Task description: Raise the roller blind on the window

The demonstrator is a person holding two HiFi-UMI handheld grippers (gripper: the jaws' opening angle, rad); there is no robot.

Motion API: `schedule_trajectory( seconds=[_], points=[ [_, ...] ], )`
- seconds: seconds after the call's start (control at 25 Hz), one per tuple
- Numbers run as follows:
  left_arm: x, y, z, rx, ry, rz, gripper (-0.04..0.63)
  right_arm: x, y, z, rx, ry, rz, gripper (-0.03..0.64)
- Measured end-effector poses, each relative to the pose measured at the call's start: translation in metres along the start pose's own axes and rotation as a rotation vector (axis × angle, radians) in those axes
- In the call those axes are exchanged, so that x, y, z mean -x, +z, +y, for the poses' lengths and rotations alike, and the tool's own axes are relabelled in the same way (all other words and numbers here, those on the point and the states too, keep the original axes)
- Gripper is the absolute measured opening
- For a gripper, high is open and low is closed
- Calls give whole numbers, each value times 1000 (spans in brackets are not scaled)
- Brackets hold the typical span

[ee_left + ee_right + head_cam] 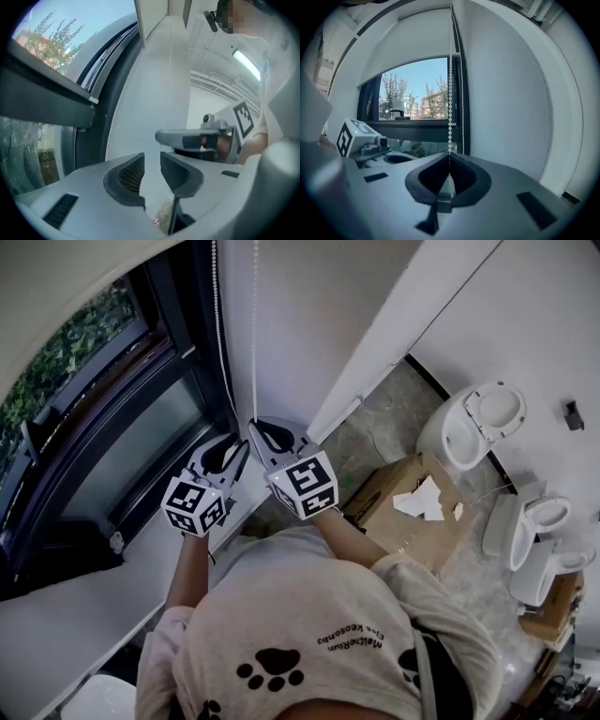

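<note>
Two strands of the white bead chain hang down the wall beside the window. My right gripper is shut on one strand of the chain, which runs down between its closed jaws; the second strand hangs free just to the right. The roller blind covers the upper part of the window, with trees and sky showing below it. Just left of the right gripper, my left gripper stands open. Nothing lies between its pads, and it faces the wall. From the left gripper view, the right gripper shows alongside.
A white sill runs under the dark window frame. Behind the person on the floor are an open cardboard box and several white toilet bowls. A white wall is on the right of the chain.
</note>
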State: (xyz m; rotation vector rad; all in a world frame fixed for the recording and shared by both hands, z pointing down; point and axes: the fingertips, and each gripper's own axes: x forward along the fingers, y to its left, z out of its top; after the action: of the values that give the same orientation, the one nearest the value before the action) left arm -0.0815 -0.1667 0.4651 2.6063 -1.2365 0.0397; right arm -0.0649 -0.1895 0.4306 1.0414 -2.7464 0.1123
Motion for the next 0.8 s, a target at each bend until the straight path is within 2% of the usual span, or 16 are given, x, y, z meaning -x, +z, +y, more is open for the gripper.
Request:
schedule_trajectory(
  seconds=[0.16,0.52,0.64,0.8],
  points=[
    [7,50,-3,-45,-2,-26,98,0,0,1,0,1,-3,9],
    [2,163,-37,-164,-74,-115,86,1,1,2,7,1,-1,9],
    [-5,188,-42,-214,-80,-127,86,0,3,3,8,5,-10,9],
    [-8,207,-46,-224,-107,-147,85,-3,1,7,12,8,3,9]
  ],
)
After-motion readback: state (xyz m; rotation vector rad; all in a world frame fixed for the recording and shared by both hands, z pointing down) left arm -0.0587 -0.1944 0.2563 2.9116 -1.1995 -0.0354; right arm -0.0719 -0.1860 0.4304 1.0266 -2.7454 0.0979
